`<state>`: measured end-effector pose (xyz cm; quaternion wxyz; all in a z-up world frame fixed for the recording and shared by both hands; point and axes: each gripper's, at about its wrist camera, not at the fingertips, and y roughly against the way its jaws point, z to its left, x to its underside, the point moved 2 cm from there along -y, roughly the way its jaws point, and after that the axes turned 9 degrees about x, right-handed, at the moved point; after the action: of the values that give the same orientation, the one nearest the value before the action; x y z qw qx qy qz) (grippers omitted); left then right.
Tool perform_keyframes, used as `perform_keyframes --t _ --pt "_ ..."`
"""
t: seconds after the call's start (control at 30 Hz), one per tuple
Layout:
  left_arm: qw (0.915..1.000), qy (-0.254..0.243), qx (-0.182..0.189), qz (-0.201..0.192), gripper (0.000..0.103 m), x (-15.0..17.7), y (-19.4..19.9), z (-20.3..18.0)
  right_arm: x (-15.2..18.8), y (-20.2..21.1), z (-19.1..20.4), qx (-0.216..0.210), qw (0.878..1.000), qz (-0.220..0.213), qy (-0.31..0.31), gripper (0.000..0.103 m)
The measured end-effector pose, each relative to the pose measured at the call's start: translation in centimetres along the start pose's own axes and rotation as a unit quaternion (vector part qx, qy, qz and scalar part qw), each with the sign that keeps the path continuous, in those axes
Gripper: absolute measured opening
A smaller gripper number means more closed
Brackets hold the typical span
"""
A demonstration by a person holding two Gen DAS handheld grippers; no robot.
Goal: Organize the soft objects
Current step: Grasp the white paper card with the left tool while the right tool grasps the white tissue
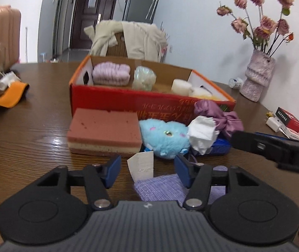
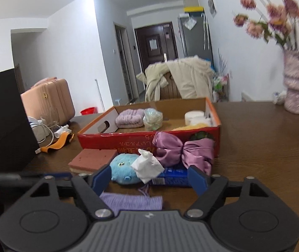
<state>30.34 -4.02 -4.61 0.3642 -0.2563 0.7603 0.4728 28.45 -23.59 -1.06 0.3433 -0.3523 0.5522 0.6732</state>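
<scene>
A: What is seen nearest the grippers?

B: A lilac knitted cloth (image 1: 160, 185) is laid flat on the wooden table (image 1: 33, 126), with a white paper tag (image 1: 141, 166) standing up at its far edge. The left gripper (image 1: 147, 169) is held just above it, its blue fingers spread wide to either side of the tag; nothing is gripped. From the right wrist view the same cloth (image 2: 131, 201) is seen under the right gripper (image 2: 149, 179), whose jaws are likewise opened wide and are empty.

A: And just beyond the cloth?

B: A row of soft things is lined up against the front wall of a red cardboard box (image 1: 149, 103). A pink layered sponge (image 1: 104, 133) is placed at the left, a blue plush toy (image 1: 163, 138) beside it and touching it, then a crumpled white tissue (image 1: 203, 133) resting on a blue packet (image 1: 219, 147). A purple satin bow (image 1: 218, 115) is leaned against the box behind the tissue.

A: What is held inside the box?

B: A folded lilac towel (image 1: 111, 73) is set at the back left, a clear wrapped bundle (image 1: 144, 77) next to it, and a white roll (image 1: 182, 86) towards the right. Something yellowish is partly hidden behind the front wall.

A: Farther out?

B: A vase of dried roses (image 1: 257, 77) is stood by the right wall, an orange strap (image 1: 6, 97) is left at the table's left side, and a pink suitcase (image 2: 48, 101) is seen behind it.
</scene>
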Motion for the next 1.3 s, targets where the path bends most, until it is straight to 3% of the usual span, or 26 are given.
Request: perform_keyframes --t 0.13,0.2,0.23,0.43,0.57,0.67,0.97,1.3 --pt "0.9998 0.014 0.009 0.01 0.047 -0.3 -1.1 1.0 -0.3 -4.3 0.6 -0.012 0.999 0.031 -0.016 0.06" --pt "0.9995 0.016 0.022 0.016 0.028 -0.4 -1.5 1.4 -0.5 -5.9 0.8 -0.011 0.999 0.034 -0.02 0.053" --pt "0.9993 0.018 0.026 0.019 0.024 -0.4 -1.7 1.5 -0.5 -6.5 0.9 -0.011 0.999 0.036 -0.022 0.05" --pt "0.999 0.027 0.032 0.017 0.019 -0.3 -1.7 2.1 0.0 -8.2 0.8 -0.006 0.999 0.047 -0.023 0.034" --pt "0.9988 0.021 0.043 0.011 0.018 -0.6 -1.0 1.7 0.1 -8.2 1.1 -0.01 0.999 0.046 -0.01 0.016" --pt "0.9991 0.004 0.041 -0.012 0.017 -1.2 0.8 1.0 0.2 -8.0 1.5 -0.008 0.999 0.044 0.002 0.014" --pt "0.9952 -0.011 0.026 -0.094 0.018 -2.3 9.5 -1.0 -0.9 0.6 2.9 -0.026 0.999 -0.021 0.023 0.014" --pt "0.9863 -0.036 0.036 -0.157 0.018 -0.7 17.7 -4.1 1.0 10.5 3.3 -0.032 0.997 -0.071 0.023 0.015"
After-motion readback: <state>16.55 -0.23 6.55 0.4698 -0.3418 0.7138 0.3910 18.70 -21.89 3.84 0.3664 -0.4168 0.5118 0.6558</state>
